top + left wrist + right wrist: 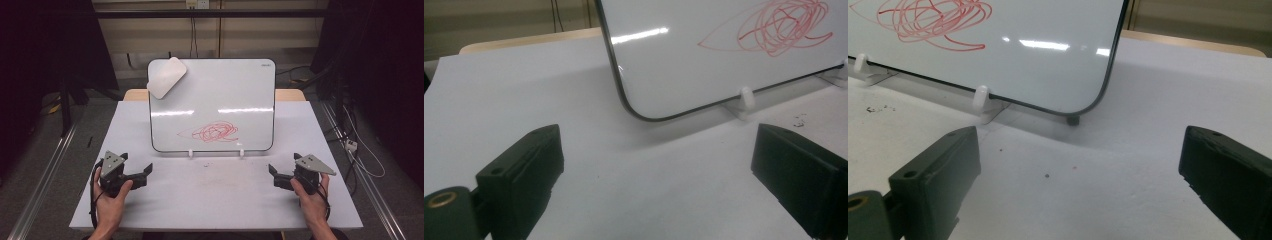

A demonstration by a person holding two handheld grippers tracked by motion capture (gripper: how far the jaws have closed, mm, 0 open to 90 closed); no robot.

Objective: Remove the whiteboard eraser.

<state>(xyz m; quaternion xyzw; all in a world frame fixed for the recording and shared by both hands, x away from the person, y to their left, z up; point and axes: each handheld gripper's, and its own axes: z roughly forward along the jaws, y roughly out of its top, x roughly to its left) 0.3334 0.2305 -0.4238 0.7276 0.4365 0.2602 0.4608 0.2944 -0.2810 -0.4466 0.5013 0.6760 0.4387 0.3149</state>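
So there's a whiteboard (pixel 212 105) propped upright on two little white clips (pixel 190 153) at the far middle of the table (pixel 150 210), with a red scribble (pixel 215 132) low on its face, a bit left of center. The eraser (pixel 166 77) is stuck on the board's top left corner, tilted.

Both grippers rest on the near part of the table, well apart from the board. Left gripper (pixel 146 172) at near left, jaws spread wide with nothing between them. Right gripper (pixel 272 173) at near right, same deal: jaws apart, empty.

Looks to me like nothing's started yet and the eraser is what to go for. If I were doing it: take the left one up, since the eraser sits on that side. Line the jaws across its short width, not the long diagonal, and clamp firmly before pulling. Pull it off gently, because the board only sits in those clips and could tip backward. The right gripper could steady the right edge.
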